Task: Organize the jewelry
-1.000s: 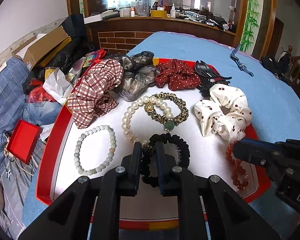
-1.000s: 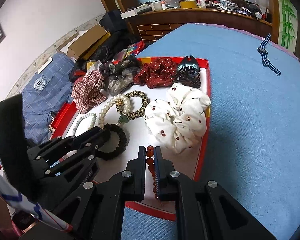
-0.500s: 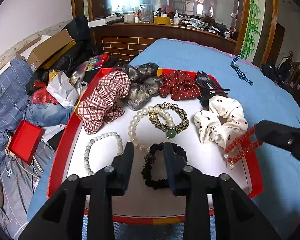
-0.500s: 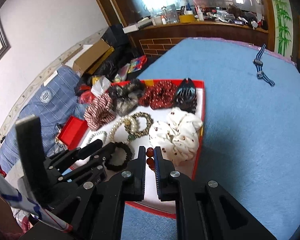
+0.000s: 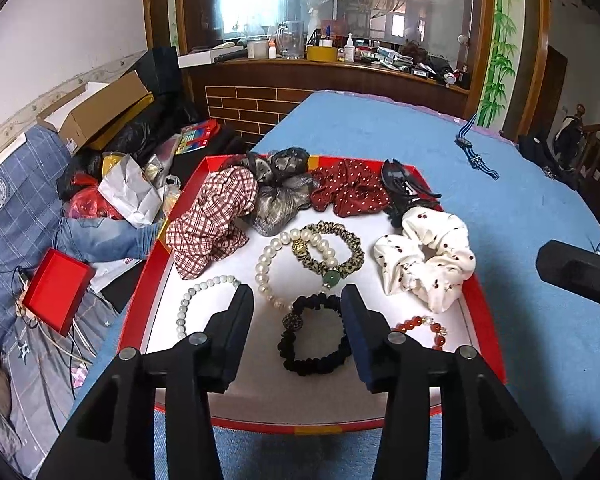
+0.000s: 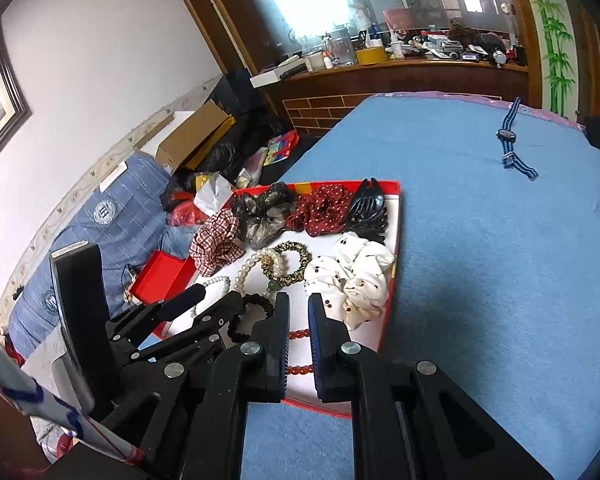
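1. Blue cloth is covering the surface (image 5: pixel 380 136), and a red-rimmed tray (image 5: pixel 486 320) with a white floor is sitting on it.
2. Along the tray's far side a plaid scrunchie (image 5: pixel 212 220), a grey-black scrunchie (image 5: pixel 280 192), a red dotted scrunchie (image 5: pixel 350 192) and a black hair claw (image 5: pixel 404 184) are lying in a row.
3. A white cherry-print scrunchie (image 5: pixel 424 256) is resting by the tray's right rim.
4. A pearl bracelet (image 5: pixel 276 264) is overlapping a leopard-print hair tie (image 5: pixel 336 248) at mid-tray; a pale bead bracelet (image 5: pixel 198 300) is lying to their left.
5. The left gripper (image 5: pixel 296 324) is hovering with its jaws spread wide on either side of a black hair tie (image 5: pixel 316 340), gripping nothing.
6. The right gripper (image 6: pixel 299 340) is standing narrowly parted above a red bead bracelet (image 6: pixel 299 334), which is lying on the tray floor near the front right corner.
7. A striped watch (image 6: pixel 508 140) is lying well apart on the cloth.
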